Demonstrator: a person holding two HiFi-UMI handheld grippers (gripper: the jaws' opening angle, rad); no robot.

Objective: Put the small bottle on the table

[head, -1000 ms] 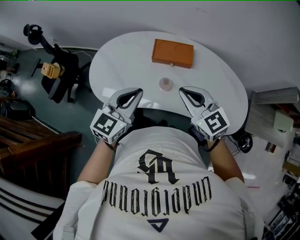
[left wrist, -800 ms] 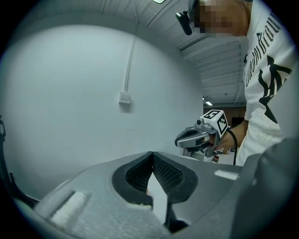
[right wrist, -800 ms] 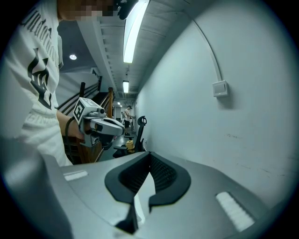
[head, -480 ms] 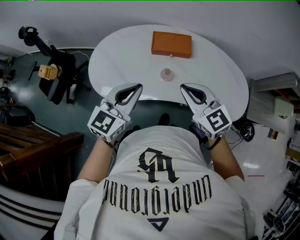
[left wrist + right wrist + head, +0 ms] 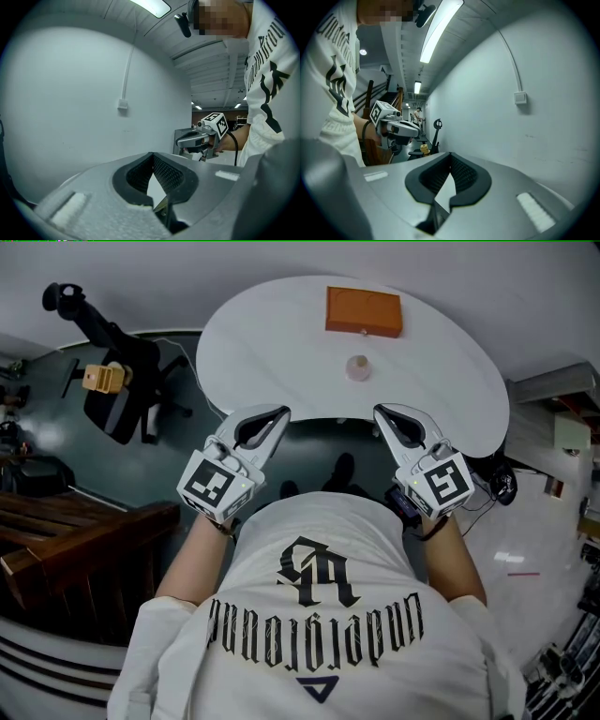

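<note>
The small bottle (image 5: 357,367), pale pink and seen from above, stands on the white round table (image 5: 272,343) just in front of an orange box (image 5: 364,312). Both grippers are held level in front of the person's chest, short of the table's near edge and over the dark floor. My left gripper (image 5: 279,412) has its jaws closed together with nothing between them, and so does my right gripper (image 5: 382,412). The left gripper view shows its own shut tips (image 5: 153,155) and the right gripper (image 5: 197,139) against a bare wall. The right gripper view shows its own shut tips (image 5: 451,155) and the left gripper (image 5: 401,128). The bottle is in neither gripper view.
A black office chair (image 5: 122,381) with a yellow object (image 5: 101,379) on it stands left of the table. Dark wooden furniture (image 5: 84,540) is at the lower left. Shelving and cables (image 5: 553,427) crowd the right side. A white wall lies behind the table.
Both grippers have drawn back from the table edge together with the person. The table, bottle and orange box now sit farther up and away in the head view. The jaws stayed shut.
</note>
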